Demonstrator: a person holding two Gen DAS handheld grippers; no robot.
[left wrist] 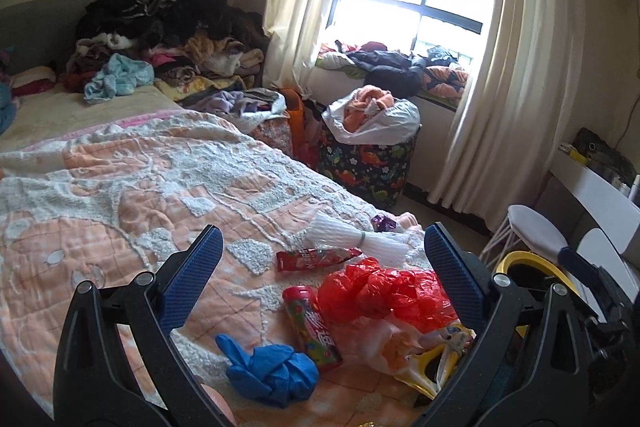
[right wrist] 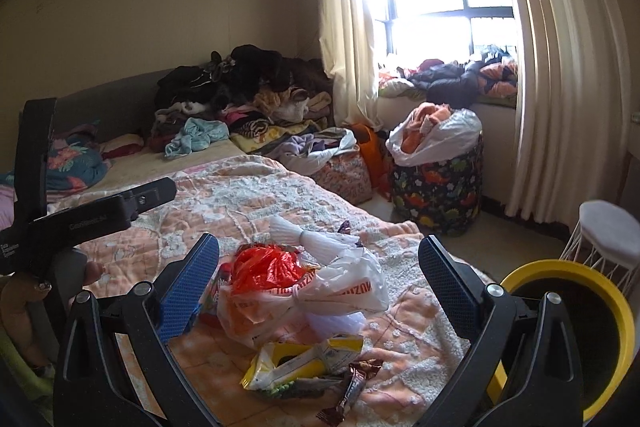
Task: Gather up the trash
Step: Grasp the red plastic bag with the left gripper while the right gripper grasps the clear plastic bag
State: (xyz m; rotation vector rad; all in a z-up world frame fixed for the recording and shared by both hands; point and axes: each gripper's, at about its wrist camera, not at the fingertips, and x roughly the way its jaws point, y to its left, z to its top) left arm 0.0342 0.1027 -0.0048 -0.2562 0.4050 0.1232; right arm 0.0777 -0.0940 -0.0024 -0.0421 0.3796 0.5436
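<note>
Red plastic bag (left wrist: 384, 291) lies crumpled among the trash near the foot corner of the bed (left wrist: 120, 187), touching a candy tube (left wrist: 310, 327), with a blue glove (left wrist: 272, 371) just beside the tube and a red wrapper (left wrist: 312, 259) and white foam netting (left wrist: 356, 237) nearer the bed's edge. Nothing looks collected yet: the yellow-rimmed bin (right wrist: 576, 331) stands on the floor beside the bed, and its inside looks dark. Both the left claw (left wrist: 324, 255) and the right claw (right wrist: 318, 263) are spread wide, pinching nothing. Only the right view shows the white printed bag (right wrist: 320, 295), yellow packet (right wrist: 296, 363) and brown wrapper (right wrist: 352, 387) clearly; the glove shows only on the left.
</note>
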